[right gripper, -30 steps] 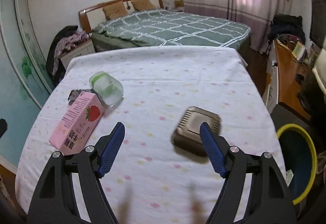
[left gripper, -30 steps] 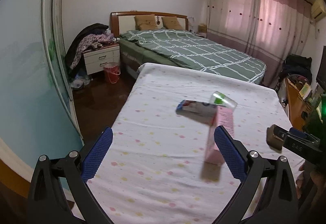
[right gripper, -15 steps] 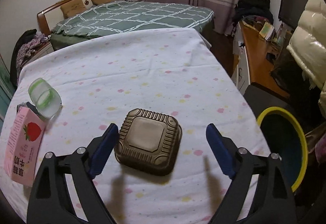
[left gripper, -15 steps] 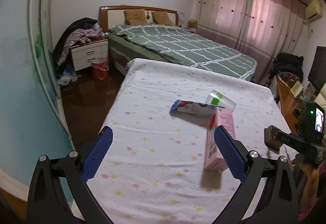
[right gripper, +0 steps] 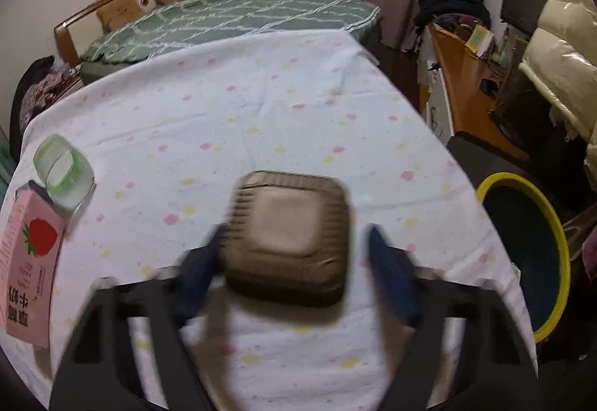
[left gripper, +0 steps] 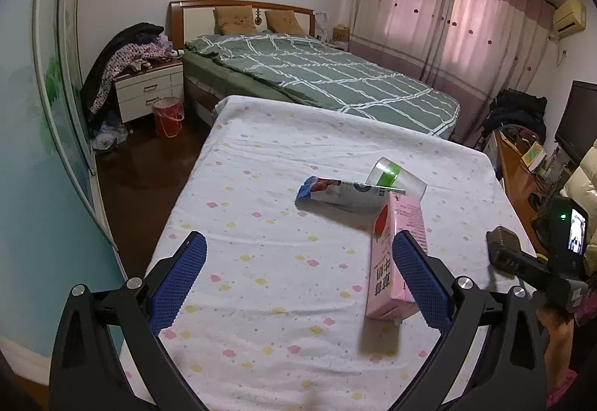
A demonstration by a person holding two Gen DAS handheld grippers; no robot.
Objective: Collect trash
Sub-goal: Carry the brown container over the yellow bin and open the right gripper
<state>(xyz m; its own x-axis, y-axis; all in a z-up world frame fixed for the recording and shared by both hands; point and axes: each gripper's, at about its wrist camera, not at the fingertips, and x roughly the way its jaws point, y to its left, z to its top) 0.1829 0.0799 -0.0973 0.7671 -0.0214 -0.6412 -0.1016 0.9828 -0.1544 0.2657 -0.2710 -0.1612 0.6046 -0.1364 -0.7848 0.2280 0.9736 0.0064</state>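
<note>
My right tongs are closing round the brown box, not yet gripping; left tongs gape, milk carton beside their right finger.

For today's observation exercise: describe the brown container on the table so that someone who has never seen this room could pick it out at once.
Start at the table under the white spotted cloth, in front of the green bed. On its near right part, beside the yellow-rimmed bin, lies the brown container, between the closing jaws of the right gripper. Unlike the pink carton and clear cup at left, it is squat, square and ribbed.
</note>
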